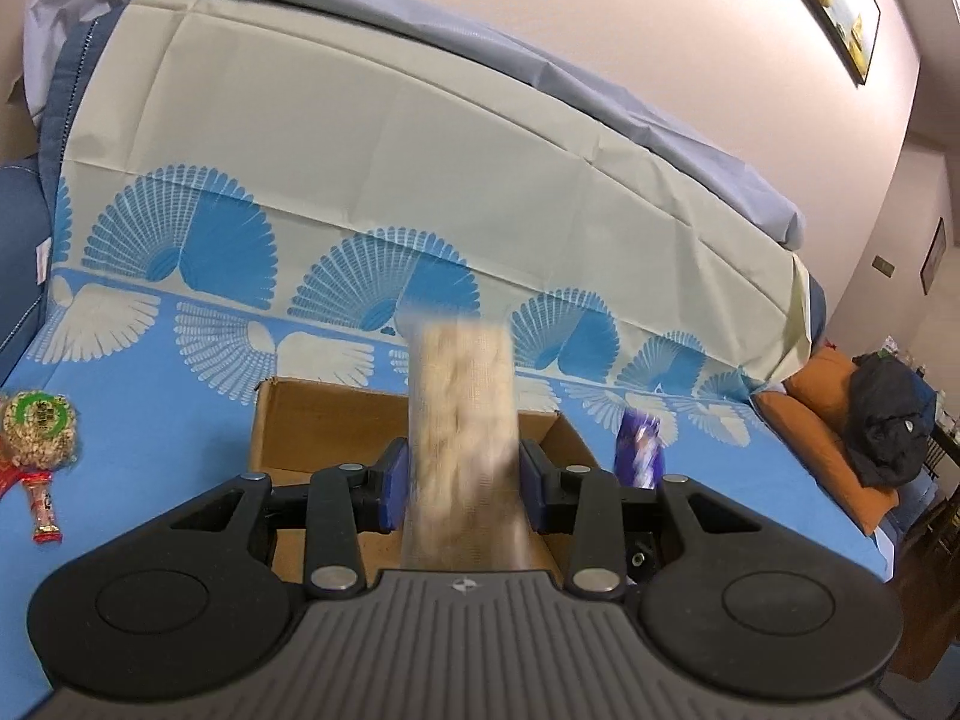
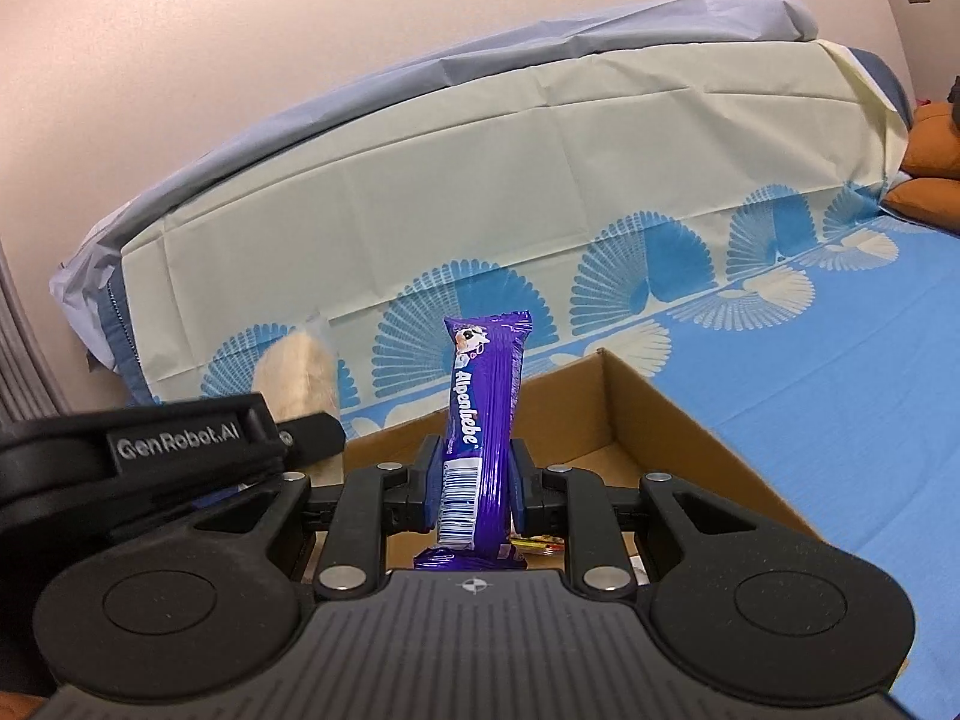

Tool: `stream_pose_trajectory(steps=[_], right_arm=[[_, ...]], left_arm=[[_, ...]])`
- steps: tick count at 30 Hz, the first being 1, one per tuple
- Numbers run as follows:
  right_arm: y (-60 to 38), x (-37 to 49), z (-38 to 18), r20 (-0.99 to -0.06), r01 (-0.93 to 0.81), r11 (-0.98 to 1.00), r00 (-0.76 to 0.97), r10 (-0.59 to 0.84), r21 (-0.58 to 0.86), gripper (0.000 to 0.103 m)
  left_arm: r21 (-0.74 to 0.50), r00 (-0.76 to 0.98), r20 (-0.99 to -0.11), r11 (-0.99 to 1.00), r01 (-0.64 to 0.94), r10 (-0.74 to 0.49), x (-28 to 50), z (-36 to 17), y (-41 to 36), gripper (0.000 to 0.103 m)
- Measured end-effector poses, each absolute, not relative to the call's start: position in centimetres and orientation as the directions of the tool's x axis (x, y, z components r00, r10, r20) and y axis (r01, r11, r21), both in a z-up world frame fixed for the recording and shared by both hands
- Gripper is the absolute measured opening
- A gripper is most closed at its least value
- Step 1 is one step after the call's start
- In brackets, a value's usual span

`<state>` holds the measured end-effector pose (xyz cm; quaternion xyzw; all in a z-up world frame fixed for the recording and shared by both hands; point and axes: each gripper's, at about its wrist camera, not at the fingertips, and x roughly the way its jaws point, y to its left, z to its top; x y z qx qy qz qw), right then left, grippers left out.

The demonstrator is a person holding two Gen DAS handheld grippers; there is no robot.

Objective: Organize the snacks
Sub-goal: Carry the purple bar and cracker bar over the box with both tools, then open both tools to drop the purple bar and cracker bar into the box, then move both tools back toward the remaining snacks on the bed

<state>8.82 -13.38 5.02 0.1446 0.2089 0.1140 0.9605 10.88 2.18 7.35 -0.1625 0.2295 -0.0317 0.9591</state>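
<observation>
My left gripper (image 1: pixel 462 489) is shut on a clear pack of pale beige crackers (image 1: pixel 462 414), held upright and blurred above the open cardboard box (image 1: pixel 312 420). My right gripper (image 2: pixel 474 486) is shut on a purple Alpenliebe candy stick (image 2: pixel 483 414), held upright over the same box (image 2: pixel 672 414). The purple stick also shows in the left wrist view (image 1: pixel 641 450), to the right of the box. The cracker pack (image 2: pixel 297 378) and the left gripper's body show at the left of the right wrist view. A small yellow-red wrapper (image 2: pixel 540 543) lies in the box.
A round peanut-snack pack with a green label (image 1: pixel 39 429) and a red wrapped snack (image 1: pixel 42 510) lie on the blue patterned sheet (image 1: pixel 150 420) left of the box. A cloth-covered backrest rises behind. Orange cushions (image 1: pixel 822 414) and a dark bag (image 1: pixel 888 420) sit at the far right.
</observation>
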Motion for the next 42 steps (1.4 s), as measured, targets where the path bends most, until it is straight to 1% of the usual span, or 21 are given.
stream_pose_trajectory(steps=[1,2,3,4,5,10,13,14,16,17,19,20,21,23,25,26,27,29,34,37,42], right_arm=[[-13.4,8.9,5.0,-0.375,-0.151,0.934,0.886,0.273,0.322,0.025],[-13.5,9.0,5.0,-0.384,-0.137,0.938,0.886,0.259,0.317,0.032],[-13.6,9.0,4.9,-0.389,-0.121,0.941,0.888,0.245,0.317,0.045],[-13.7,9.0,4.9,-0.388,-0.105,0.941,0.892,0.232,0.321,0.050],[-13.9,9.0,4.9,-0.387,-0.095,0.941,0.895,0.223,0.324,0.052],[-13.6,8.7,5.0,-0.388,-0.097,0.947,0.896,0.217,0.306,0.052],[-13.0,8.6,5.0,-0.389,-0.127,0.948,0.890,0.239,0.292,0.052],[-12.7,8.4,5.0,-0.385,-0.147,0.946,0.887,0.255,0.290,0.053],[-11.9,8.1,5.0,-0.381,-0.189,0.943,0.879,0.286,0.273,0.054],[-11.6,7.9,5.1,-0.380,-0.208,0.943,0.876,0.298,0.261,0.054],[-10.6,7.4,5.0,-0.379,-0.245,0.942,0.869,0.319,0.230,0.054],[-10.1,7.1,5.0,-0.379,-0.264,0.940,0.865,0.329,0.214,0.054],[-9.7,6.9,4.9,-0.379,-0.276,0.940,0.863,0.335,0.202,0.054],[-8.8,6.5,4.8,-0.383,-0.303,0.936,0.855,0.351,0.180,0.054],[-8.0,6.1,4.6,-0.386,-0.331,0.929,0.845,0.370,0.165,0.053],[-7.5,5.9,4.4,-0.387,-0.347,0.924,0.839,0.381,0.159,0.053],[-7.2,5.8,4.2,-0.389,-0.360,0.920,0.834,0.392,0.157,0.053],[-6.5,5.4,3.8,-0.395,-0.397,0.903,0.813,0.429,0.164,0.053],[-4.6,4.5,3.0,-0.397,-0.464,0.872,0.779,0.486,0.156,0.053],[-3.4,3.9,2.7,-0.389,-0.495,0.857,0.768,0.508,0.142,0.053],[-1.8,3.0,2.4,-0.386,-0.533,0.838,0.753,0.533,0.118,0.053]], left_arm=[[-0.331,0.894,-0.427,0.943,-0.014,-0.137,10.7,7.4,2.4,0.047],[-0.335,0.895,-0.424,0.942,-0.015,-0.137,10.4,7.5,2.7,0.056],[-0.334,0.897,-0.422,0.942,-0.019,-0.132,10.0,7.5,3.0,0.062],[-0.328,0.898,-0.421,0.945,-0.021,-0.126,9.6,7.5,3.3,0.063],[-0.318,0.898,-0.423,0.948,-0.025,-0.118,9.1,7.5,3.7,0.063],[-0.245,0.906,-0.422,0.967,-0.070,-0.041,5.7,6.2,6.8,0.063],[-0.177,0.912,-0.409,0.980,-0.093,0.013,3.0,4.6,9.4,0.063],[-0.148,0.913,-0.406,0.984,-0.096,0.028,2.2,4.0,10.4,0.062],[-0.073,0.912,-0.405,0.993,-0.096,0.059,0.5,2.6,12.2,0.056],[-0.039,0.909,-0.412,0.995,-0.090,0.066,-0.3,2.0,13.1,0.053],[0.016,0.896,-0.437,0.997,-0.077,0.076,-1.5,0.7,14.8,0.052],[0.028,0.889,-0.451,0.997,-0.070,0.075,-2.0,0.0,15.7,0.049],[0.026,0.883,-0.465,0.998,-0.063,0.068,-2.5,-0.7,16.5,0.046],[0.000,0.874,-0.484,0.998,-0.056,0.050,-3.5,-2.2,18.0,0.043],[-0.032,0.867,-0.495,0.996,-0.082,0.056,-4.5,-4.1,19.1,0.043],[-0.048,0.859,-0.507,0.993,-0.110,0.071,-4.6,-4.3,19.4,0.037],[-0.063,0.869,-0.488,0.990,-0.125,0.079,-4.7,-4.1,19.6,0.036],[-0.091,0.885,-0.459,0.987,-0.135,0.079,-4.8,-3.8,19.7,0.036],[-0.080,0.872,-0.484,0.989,-0.126,0.072,-4.1,-4.1,19.6,0.036],[-0.121,0.874,-0.481,0.984,-0.133,0.059,-3.5,-4.4,20.2,0.036],[-0.171,0.869,-0.487,0.966,-0.194,0.088,-1.1,-5.5,21.3,0.036]])
